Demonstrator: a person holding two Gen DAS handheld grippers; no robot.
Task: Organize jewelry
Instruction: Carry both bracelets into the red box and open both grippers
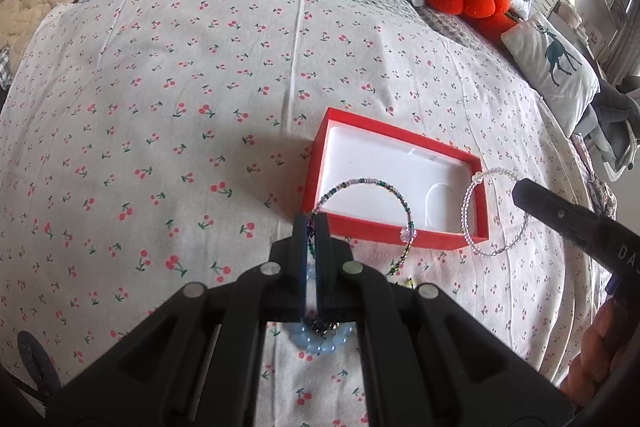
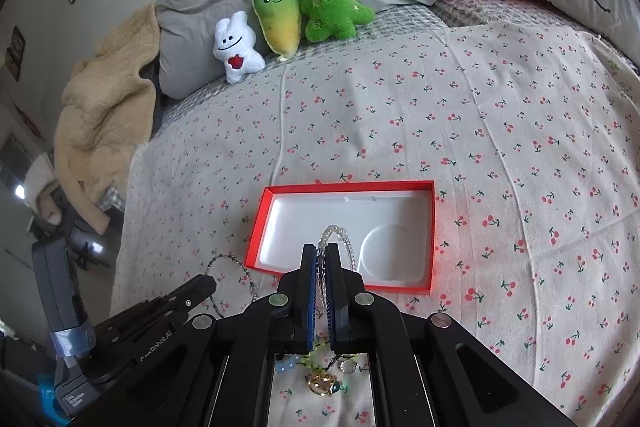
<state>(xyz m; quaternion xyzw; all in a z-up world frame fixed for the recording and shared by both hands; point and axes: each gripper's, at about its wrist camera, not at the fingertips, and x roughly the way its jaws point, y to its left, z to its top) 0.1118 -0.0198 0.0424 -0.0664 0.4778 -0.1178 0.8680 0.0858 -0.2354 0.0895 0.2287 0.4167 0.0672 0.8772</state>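
Bracelets in both tongs, both lifted clear of the bed. Left tongs [image 1: 311, 223] are clenched on a thin multicolour seed-bead bracelet [image 1: 362, 187], whose loop hangs out ahead and to the right of the tips, crossing the near left corner of the shallow red cardboard box with a white moulded insert [image 1: 318, 163]. Right tongs [image 2: 321, 253] are clenched on a clear pale-pink glass-bead bracelet [image 2: 336, 233], its loop standing past the tips directly over the white insert.

Box lies on the cherry-print bedsheet [image 1: 160, 107], dead ahead of both tongs, long axis running left-right in the right wrist view and skewed away to the right in the left one. It holds nothing yet. My read: right side is better lined up, its bracelet already over the tray; left needs a short push forward and right to clear the red wall.

Remaining pile sits on the sheet under the tongs: chunky pale-blue bead bracelet [image 1: 320, 341], gold piece with a teal stone [image 2: 322, 383], a few more I can't resolve.

Risk, as I judge it: loops snagging on the rim on release.
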